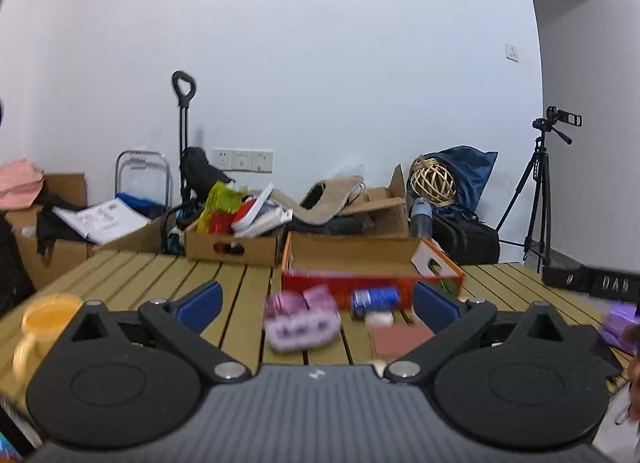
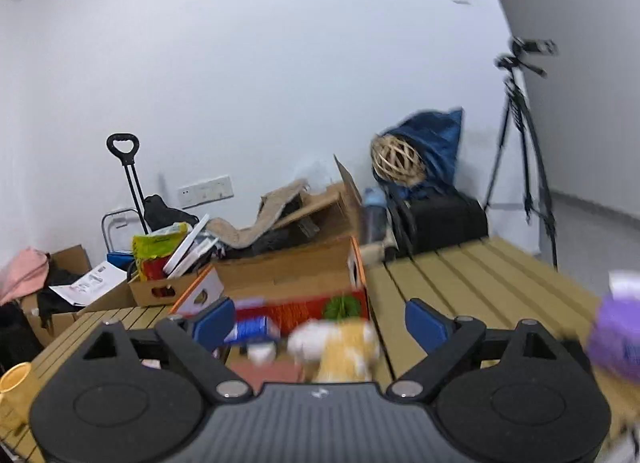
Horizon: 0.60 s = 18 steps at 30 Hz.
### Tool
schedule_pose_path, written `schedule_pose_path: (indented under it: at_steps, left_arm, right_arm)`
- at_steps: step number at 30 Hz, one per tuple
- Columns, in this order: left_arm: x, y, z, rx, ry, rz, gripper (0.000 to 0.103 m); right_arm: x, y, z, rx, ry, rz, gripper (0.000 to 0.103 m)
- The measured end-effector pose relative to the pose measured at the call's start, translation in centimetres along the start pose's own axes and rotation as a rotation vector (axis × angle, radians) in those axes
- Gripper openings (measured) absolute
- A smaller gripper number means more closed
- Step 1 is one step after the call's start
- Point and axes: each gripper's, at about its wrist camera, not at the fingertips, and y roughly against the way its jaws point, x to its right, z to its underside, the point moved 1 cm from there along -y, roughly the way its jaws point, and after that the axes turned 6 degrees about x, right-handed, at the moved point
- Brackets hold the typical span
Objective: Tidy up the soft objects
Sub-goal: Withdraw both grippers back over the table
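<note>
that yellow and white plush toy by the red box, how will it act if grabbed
The plush toy looks fuzzy and lumpy, so it probably squashes and flops rather than staying stiff. Likely light for its bulk. Resting on the slatted table, it seems unlikely to roll.

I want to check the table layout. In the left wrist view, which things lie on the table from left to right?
yellow mug → pink slippers → blue can → purple thing at the right edge, too blurred to identify.
</note>
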Motion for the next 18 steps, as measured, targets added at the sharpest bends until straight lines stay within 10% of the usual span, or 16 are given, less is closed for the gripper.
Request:
schedule_pose_path:
  at_steps: [8, 18]
  left_arm:
    - [2.4, 5.2, 6.6, 0.075, -0.044, 0.000, 0.103]
    - [3.7, 4.5, 7.8, 0.059, -0.127, -0.010, 0.103]
  right_arm:
    - [-2.3, 6.9, 8.3, -0.006, 0.101, 0.004, 0.093]
    - [-4.5, 7.1, 9.0, 0.035, 0.212, -0.006, 0.102]
